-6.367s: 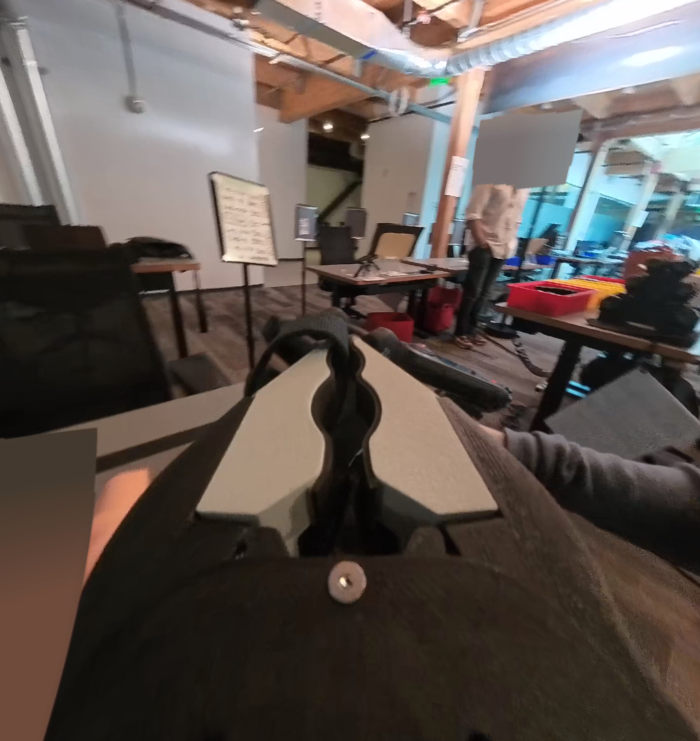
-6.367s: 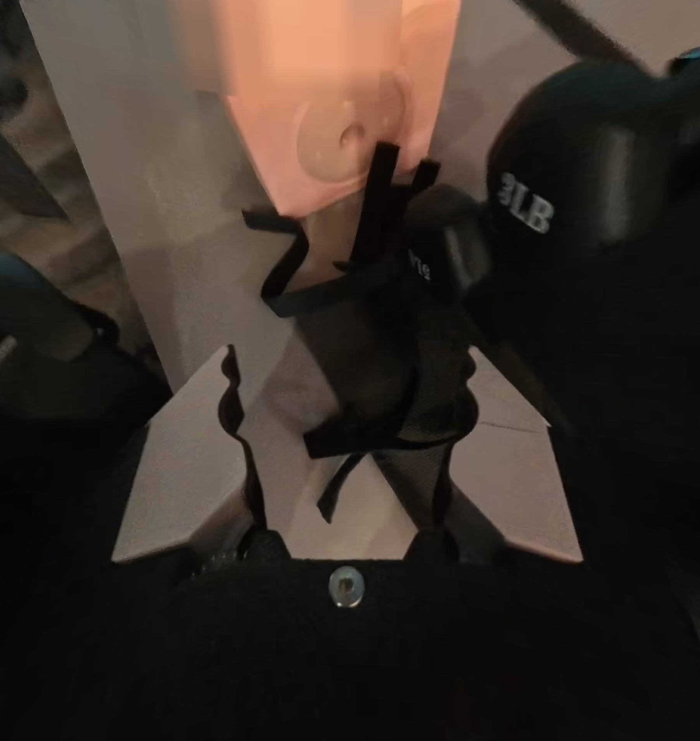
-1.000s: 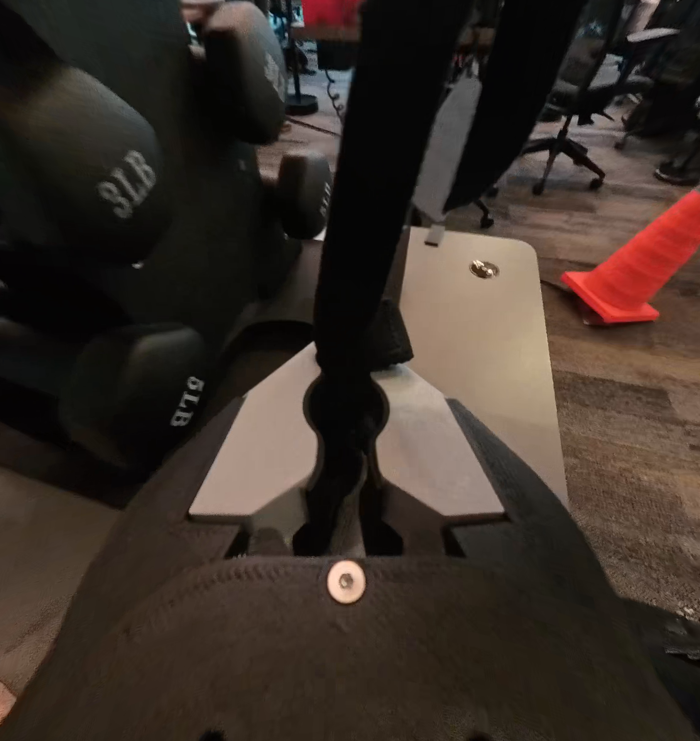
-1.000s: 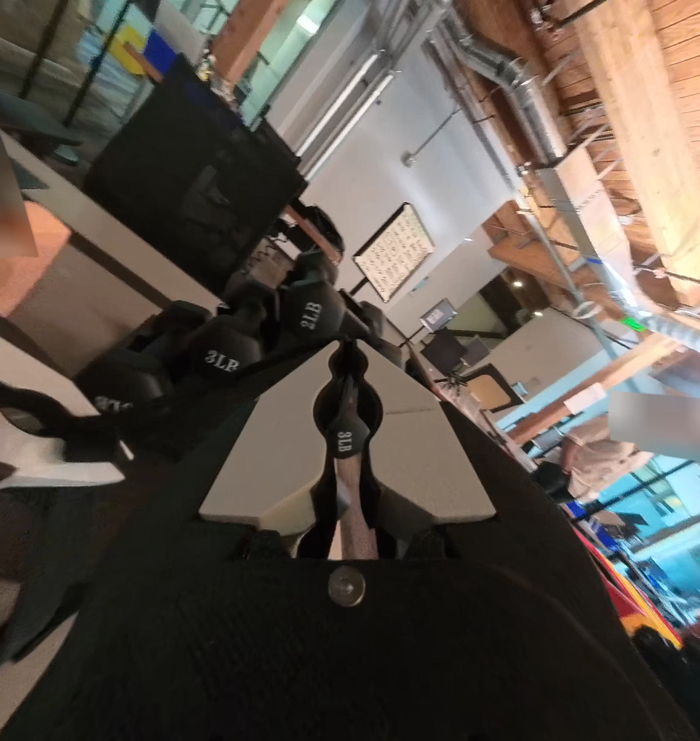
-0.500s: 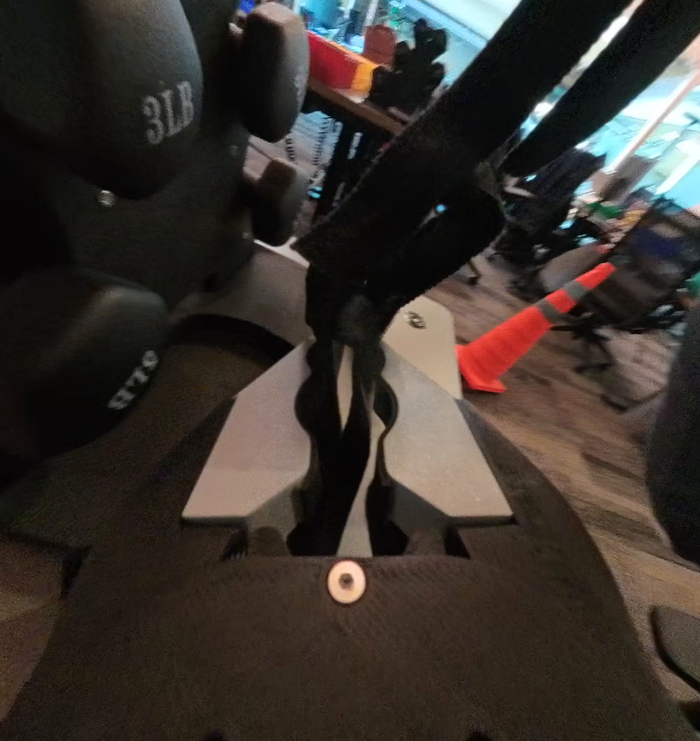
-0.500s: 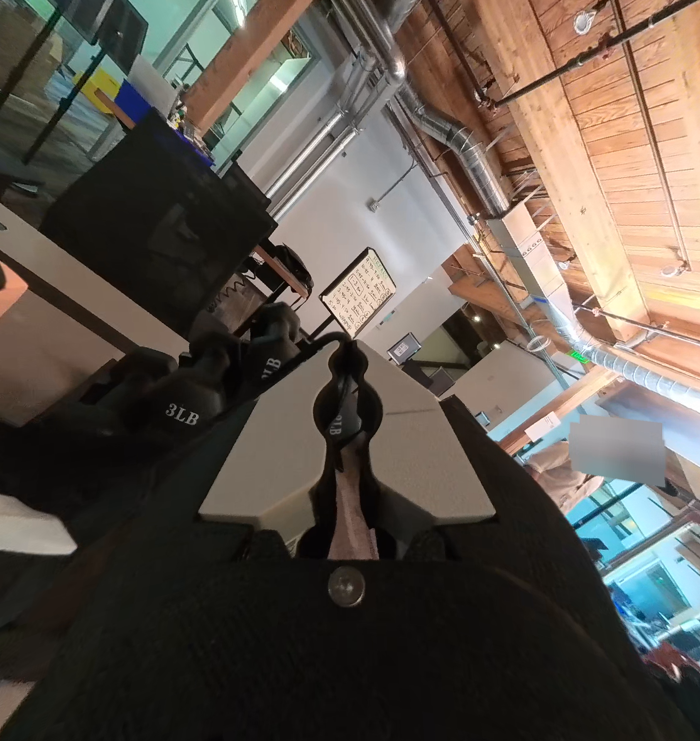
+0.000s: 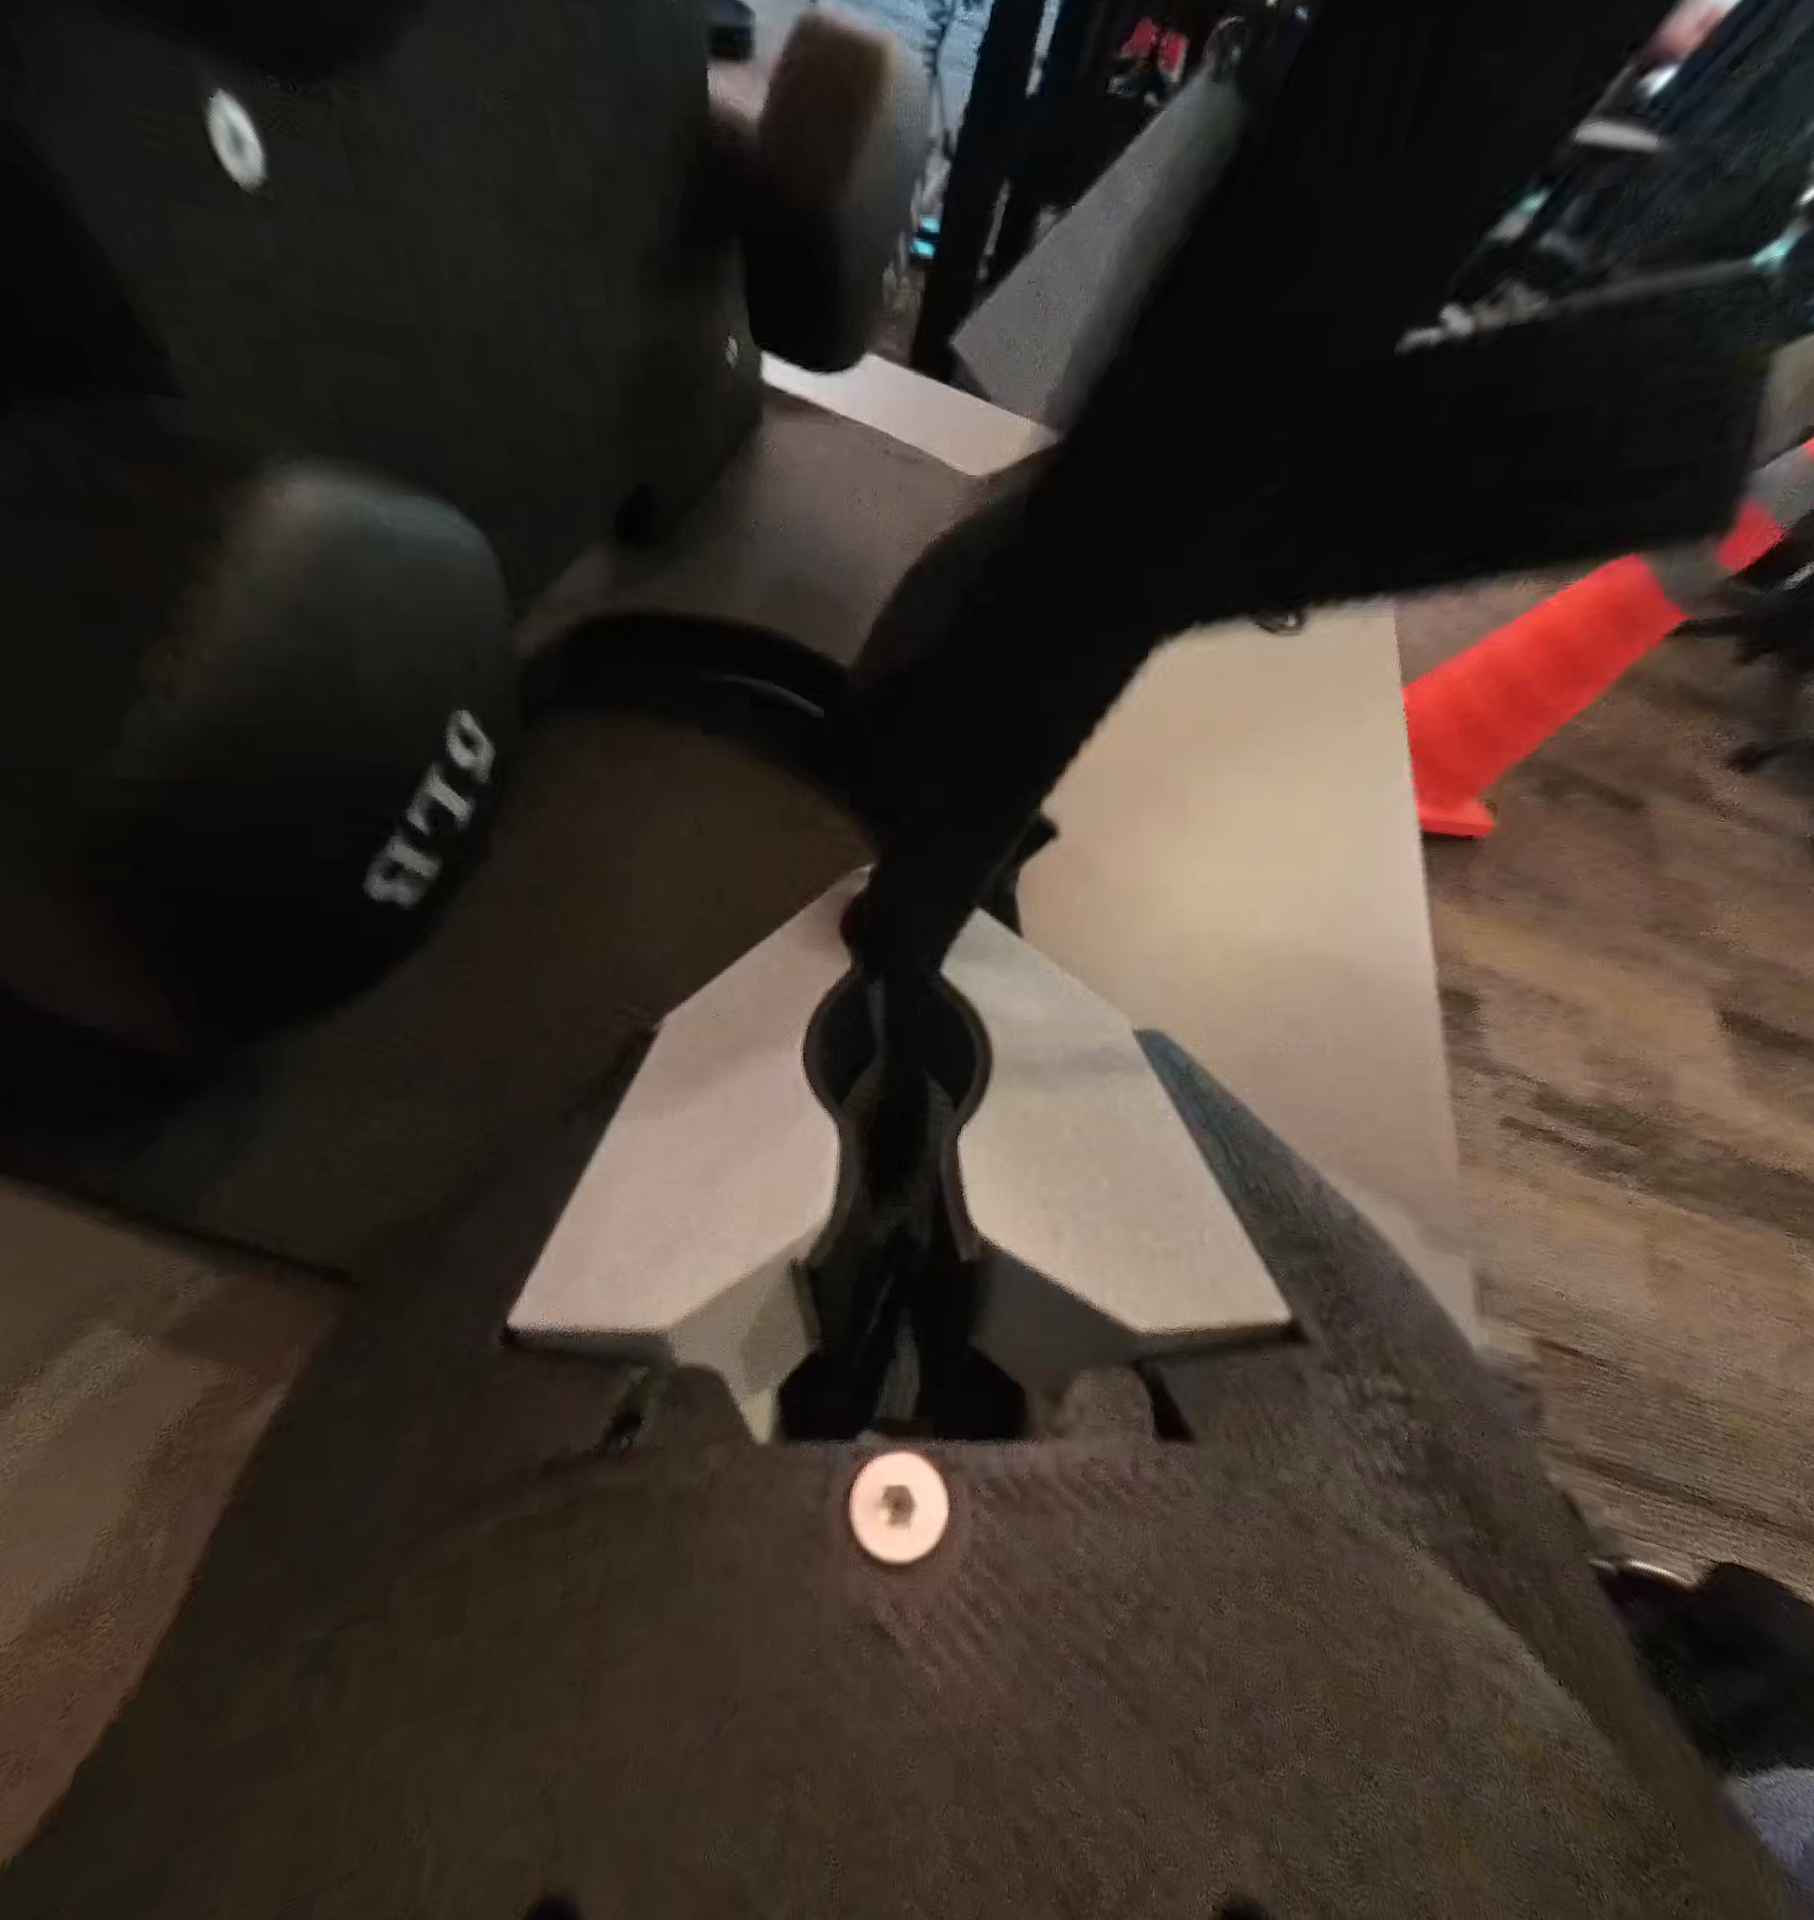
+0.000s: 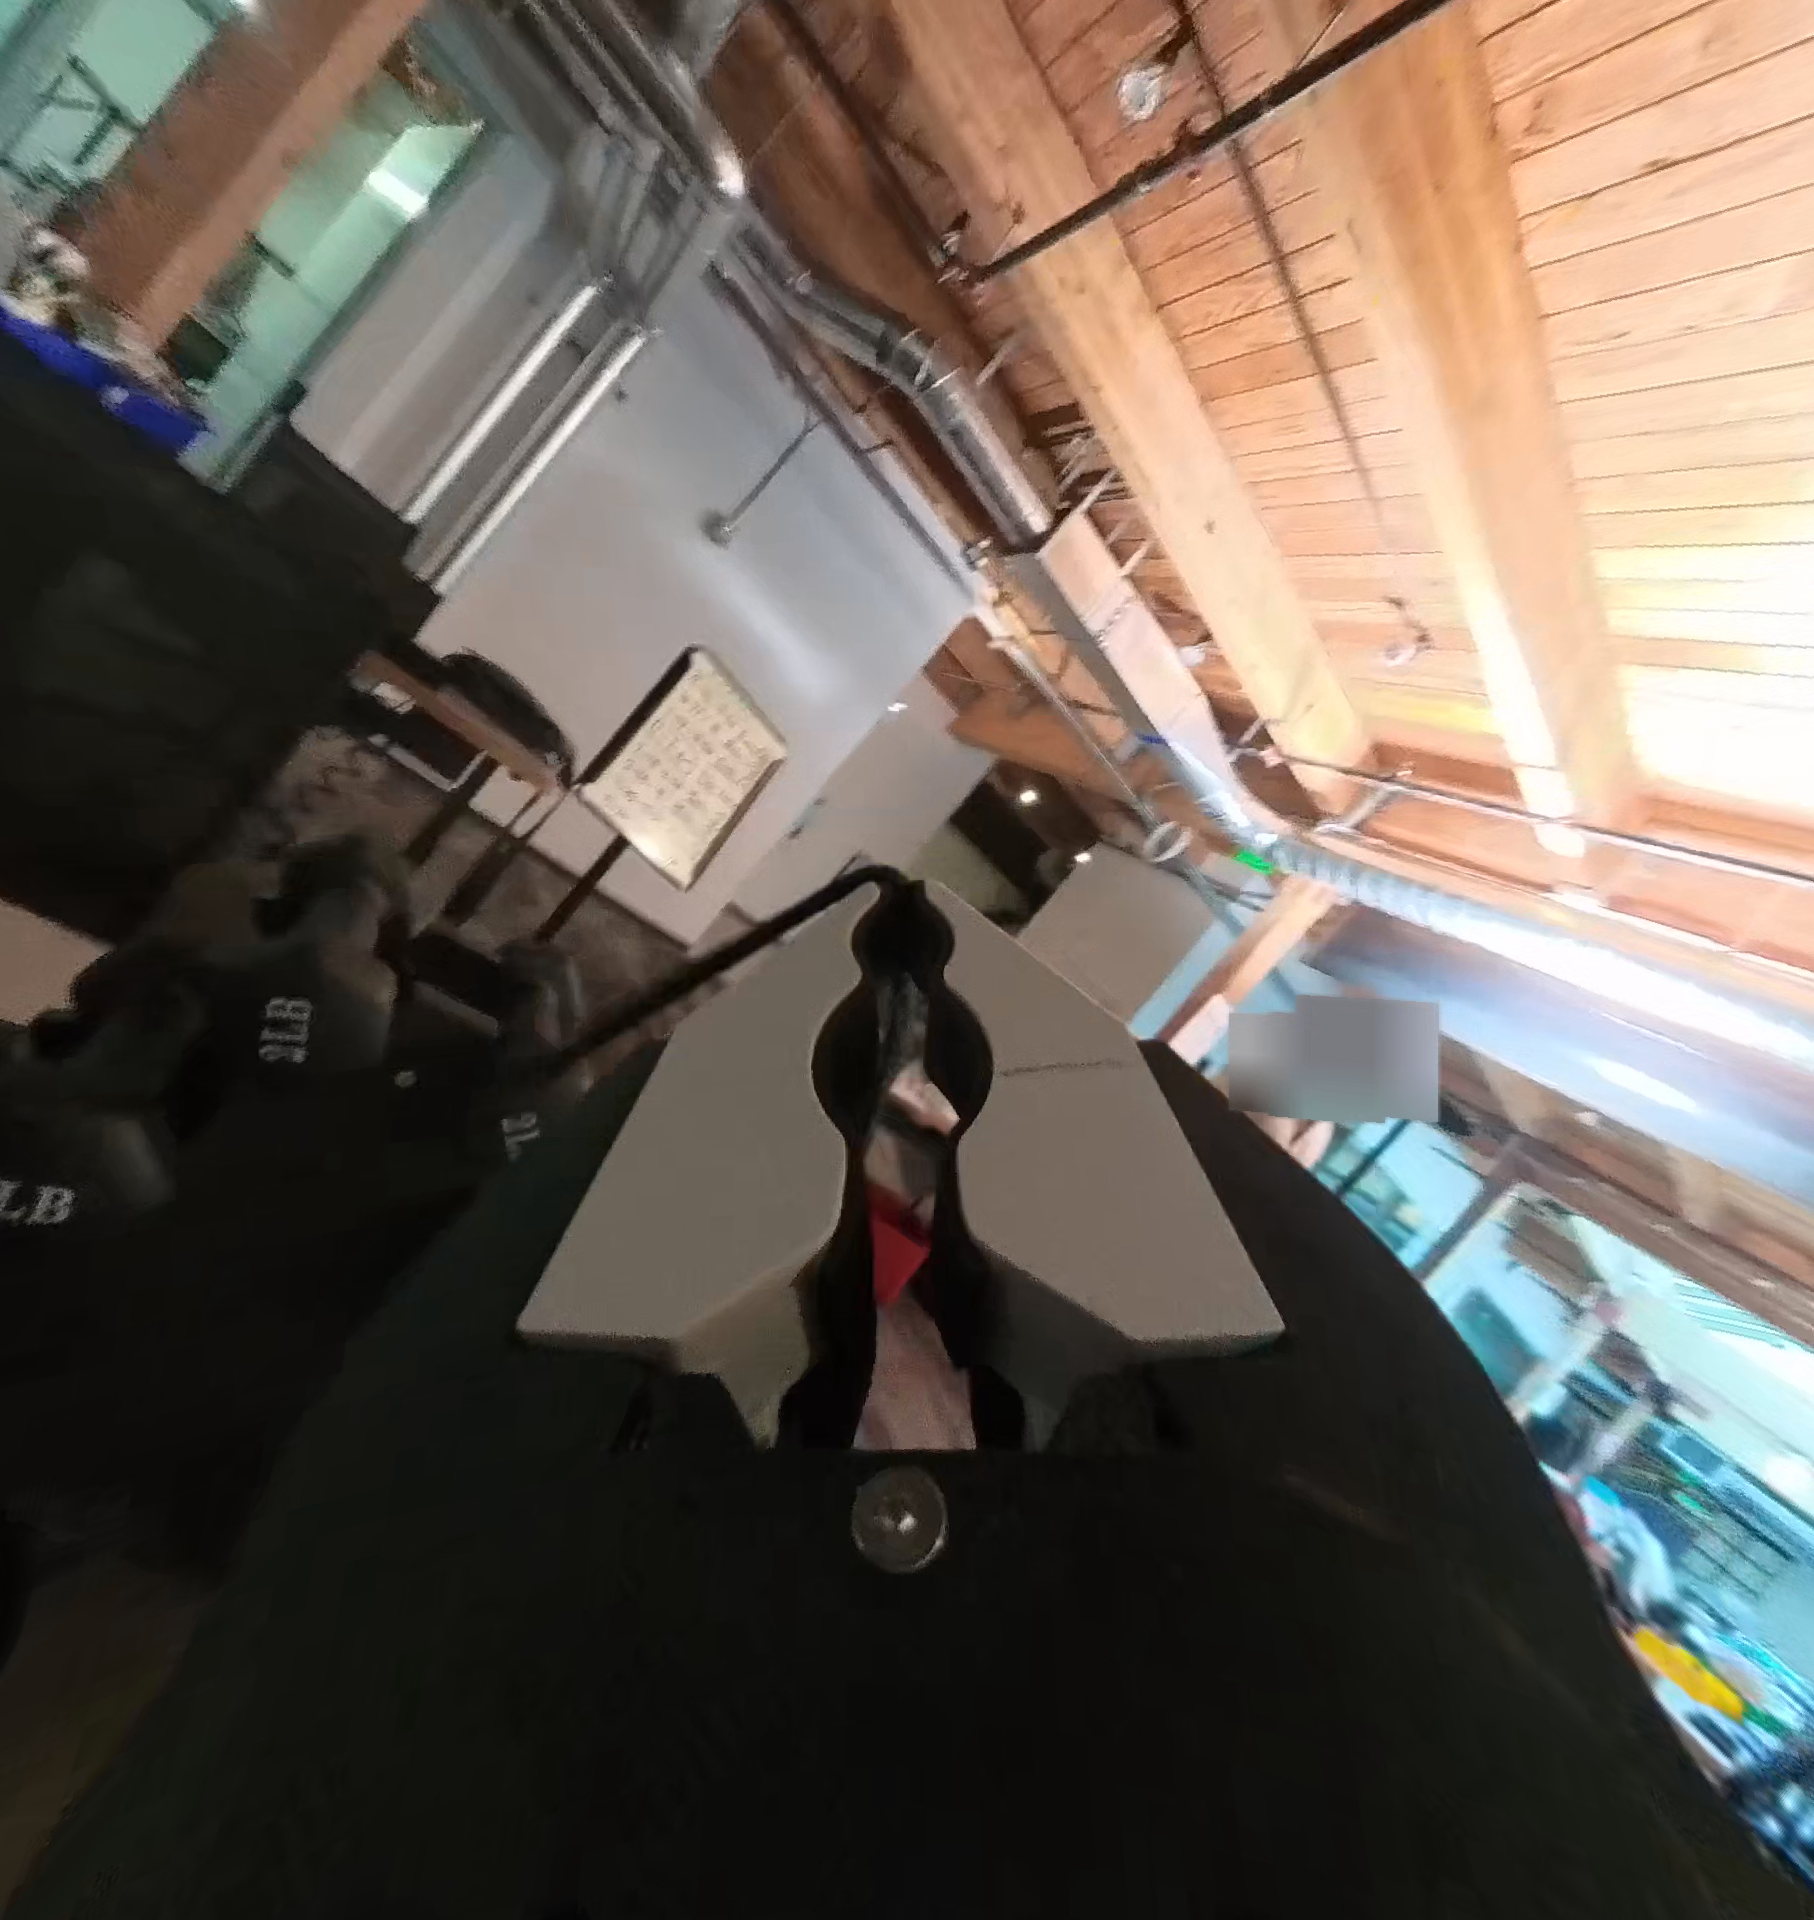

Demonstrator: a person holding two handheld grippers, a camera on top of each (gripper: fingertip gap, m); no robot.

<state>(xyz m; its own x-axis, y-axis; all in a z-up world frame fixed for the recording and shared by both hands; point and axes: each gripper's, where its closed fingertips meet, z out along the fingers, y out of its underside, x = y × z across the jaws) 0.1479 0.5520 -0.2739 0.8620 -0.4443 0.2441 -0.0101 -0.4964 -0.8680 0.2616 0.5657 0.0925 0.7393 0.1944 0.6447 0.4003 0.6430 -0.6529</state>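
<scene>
My left gripper (image 7: 908, 914) is shut on a wide black fabric strap (image 7: 1246, 436). The strap rises from the jaws up and to the right, above a white table (image 7: 1246, 935). Black dumbbells (image 7: 259, 727) on a dark rack sit close on its left. My right gripper (image 8: 903, 899) is tilted up toward the ceiling. It is shut on a thin black strap (image 8: 695, 971) pinched at its fingertips. That strap runs taut down to the left toward the black dumbbells (image 8: 103, 1143). Whether the two are the same strap cannot be told.
An orange traffic cone (image 7: 1537, 675) stands on the wood floor to the right of the table. A whiteboard on a stand (image 8: 685, 769) and dark desks stand farther off. Pipes and ducts run under the wooden ceiling (image 8: 1505, 416). About 40 cm separates my left fingertips from my right.
Both grippers stay shut on black strap. The left view has swung down and closer to the dumbbells. The right gripper has tilted further toward the ceiling.
</scene>
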